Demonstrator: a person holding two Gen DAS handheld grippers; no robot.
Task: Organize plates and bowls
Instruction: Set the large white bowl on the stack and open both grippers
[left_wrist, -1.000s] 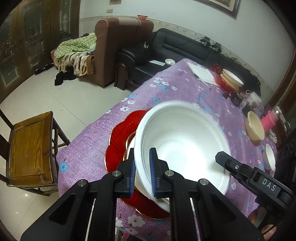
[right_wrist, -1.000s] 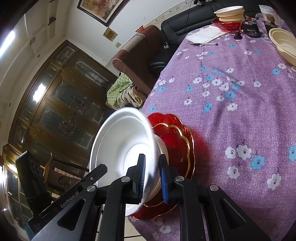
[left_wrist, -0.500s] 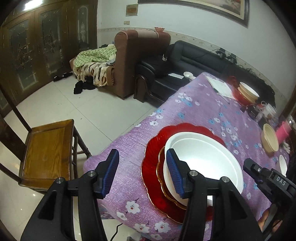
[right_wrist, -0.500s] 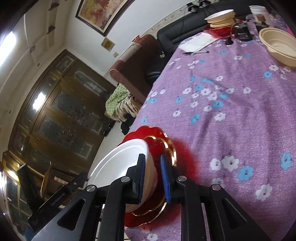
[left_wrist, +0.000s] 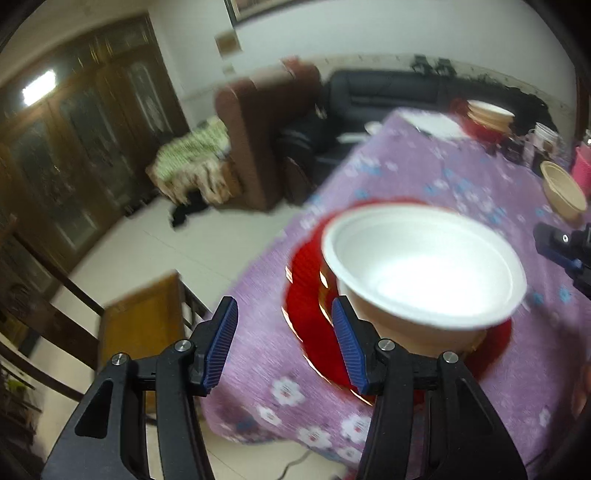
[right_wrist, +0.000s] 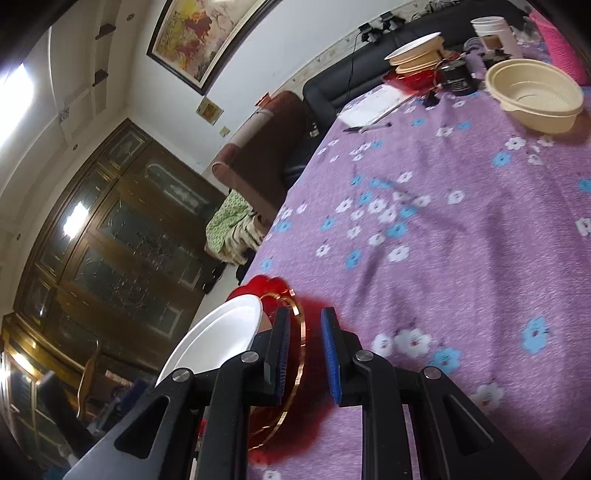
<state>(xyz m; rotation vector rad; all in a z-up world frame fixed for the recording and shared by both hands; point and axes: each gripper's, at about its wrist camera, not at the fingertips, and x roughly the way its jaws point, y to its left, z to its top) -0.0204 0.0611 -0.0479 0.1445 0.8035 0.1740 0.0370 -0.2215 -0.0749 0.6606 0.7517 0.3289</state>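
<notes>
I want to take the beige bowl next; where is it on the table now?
The beige bowl stands alone on the purple tablecloth, at the upper right of the right wrist view, beyond the white bowl and near the far clutter.

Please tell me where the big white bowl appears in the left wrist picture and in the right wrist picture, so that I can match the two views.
Left wrist: the white bowl is right of centre, on the red plate, just beyond the right finger of the open left gripper.
Right wrist: the white bowl is at lower left, seen edge-on, beside the open right gripper.
Shared landmark: the tan bowl farther along the table.
</notes>
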